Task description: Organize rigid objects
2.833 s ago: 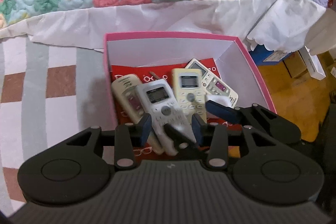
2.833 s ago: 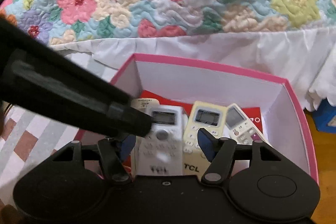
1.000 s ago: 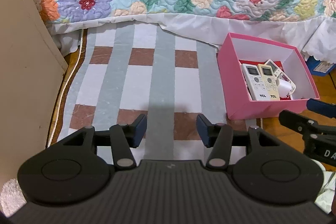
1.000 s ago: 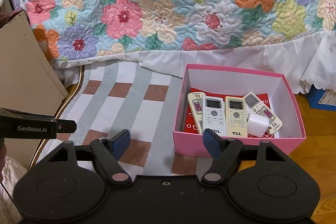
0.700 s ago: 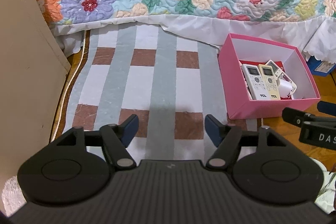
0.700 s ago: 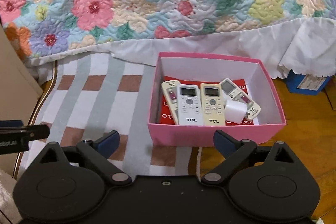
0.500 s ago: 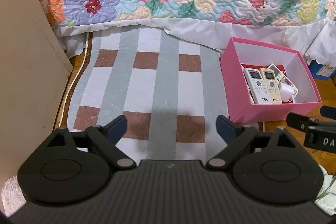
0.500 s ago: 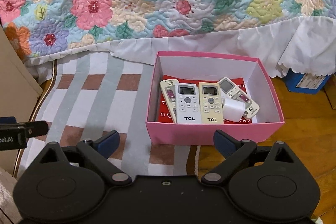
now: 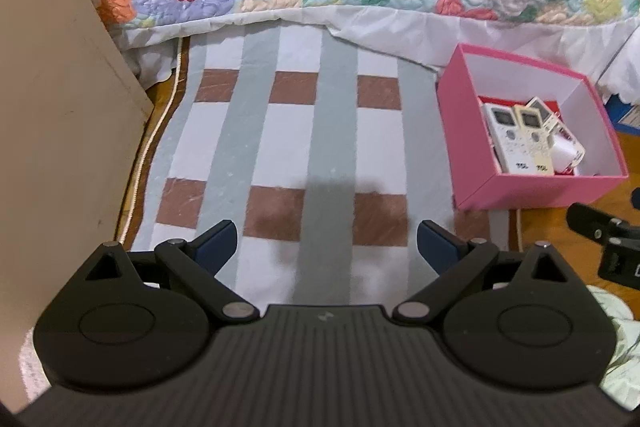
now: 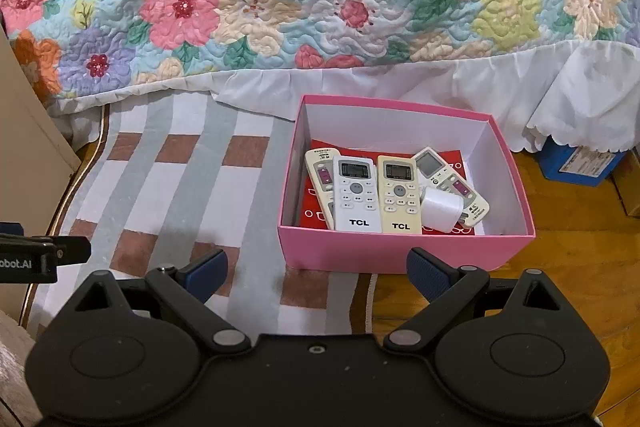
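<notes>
Fig. L→R. Left gripper (image 9: 326,241): jaws just spread wide, nothing between, over bare rug (image 9: 296,131). Right gripper (image 10: 317,275): likewise wide, empty. Pink box (image 10: 404,253) just ahead, w/ four remotes (image 10: 357,193) and white charger (image 10: 441,207) inside. Risk: charger lies loose atop a remote; nudging the box wall could probably tip it.

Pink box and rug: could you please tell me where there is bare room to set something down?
The striped rug is bare between the beige panel and the pink box. In the box, only its right end is bare; the remotes and white charger crowd the left.
</notes>
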Tool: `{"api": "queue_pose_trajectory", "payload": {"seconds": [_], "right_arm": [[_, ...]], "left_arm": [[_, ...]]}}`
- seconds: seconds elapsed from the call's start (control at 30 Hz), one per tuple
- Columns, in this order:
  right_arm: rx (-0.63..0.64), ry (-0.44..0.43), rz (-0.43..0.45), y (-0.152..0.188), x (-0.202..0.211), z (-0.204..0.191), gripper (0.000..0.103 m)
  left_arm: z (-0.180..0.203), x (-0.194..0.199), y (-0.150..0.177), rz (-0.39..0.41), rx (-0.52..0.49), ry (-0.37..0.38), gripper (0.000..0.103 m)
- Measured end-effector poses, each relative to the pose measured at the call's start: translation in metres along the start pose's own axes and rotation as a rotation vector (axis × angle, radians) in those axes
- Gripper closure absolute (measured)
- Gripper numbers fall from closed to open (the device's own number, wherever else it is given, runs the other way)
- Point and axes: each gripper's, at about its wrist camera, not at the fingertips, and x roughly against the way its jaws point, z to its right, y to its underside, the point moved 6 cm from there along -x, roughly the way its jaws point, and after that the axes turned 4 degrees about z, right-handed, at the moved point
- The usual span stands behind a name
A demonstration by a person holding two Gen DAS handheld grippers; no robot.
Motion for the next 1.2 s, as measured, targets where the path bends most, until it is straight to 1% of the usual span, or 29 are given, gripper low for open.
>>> {"api": "queue_pose_trajectory", "payload": {"seconds": [0.2,0.4,0.57,1.2], "right_arm": [[0.015,0.0,-0.002,0.0,0.001,-0.002,0.005],[0.029,0.004,-0.002,0.0,0.0,-0.005,0.005],[0.033,0.013,-0.009,0.002,0.0,-0.008,0.005],[0.027,0.013,-0.015,0.003,-0.002,-0.01,0.005]], "left_arm": [[-0.002,0.0,0.002,-0.02,-0.006,-0.005,0.005],[-0.004,-0.001,0.004,-0.034,-0.03,-0.036,0.005],[-0.005,-0.001,0.005,-0.04,-0.029,-0.028,0.005],[-0.012,-0.005,0.006,-0.051,-0.025,-0.045,0.005]]}}
